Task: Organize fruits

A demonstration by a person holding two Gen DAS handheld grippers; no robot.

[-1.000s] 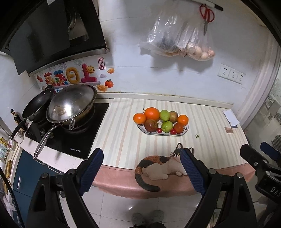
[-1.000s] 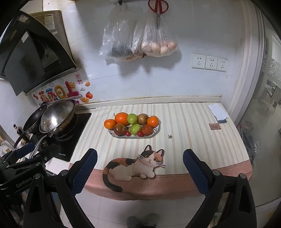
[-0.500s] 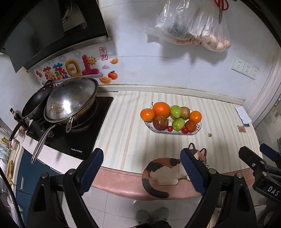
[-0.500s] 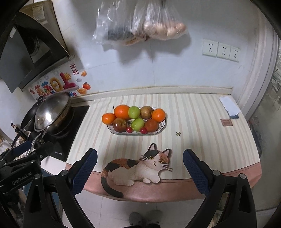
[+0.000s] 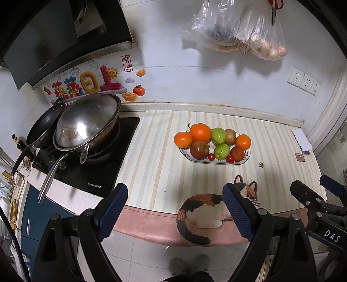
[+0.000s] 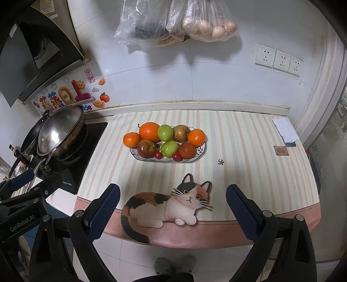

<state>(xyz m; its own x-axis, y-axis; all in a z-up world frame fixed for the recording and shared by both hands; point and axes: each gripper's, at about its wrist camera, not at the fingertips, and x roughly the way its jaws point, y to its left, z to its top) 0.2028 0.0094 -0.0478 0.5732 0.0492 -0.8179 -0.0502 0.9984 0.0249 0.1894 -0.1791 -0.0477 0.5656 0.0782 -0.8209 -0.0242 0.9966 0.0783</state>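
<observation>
While both tools hang over the floor short of the counter's front edge, the left gripper (image 5: 174, 208) stands with its blue pads wide apart and nothing between them, and the right gripper (image 6: 172, 209) is spread just as wide and just as empty. Past the fingertips, a cat-shaped mat (image 6: 167, 206) lies at the counter's near edge, its tail drooping over the pink border. Beyond the mat, near the middle of the striped counter (image 6: 249, 138), sits the oval fruit plate (image 6: 200, 151), well apart from both grippers. On the plate lie oranges (image 6: 149, 131), green apples (image 6: 165, 132), a dark red apple (image 6: 146, 148), a brown fruit (image 6: 180, 133) and small red cherry tomatoes (image 6: 177, 156). Left of the plate, a steel wok (image 5: 86, 123) rests on the black stove (image 5: 104, 171). Above the plate, on the far wall, hang clear plastic bags (image 6: 177, 19), and right of them sit three sockets (image 6: 278, 59).
</observation>
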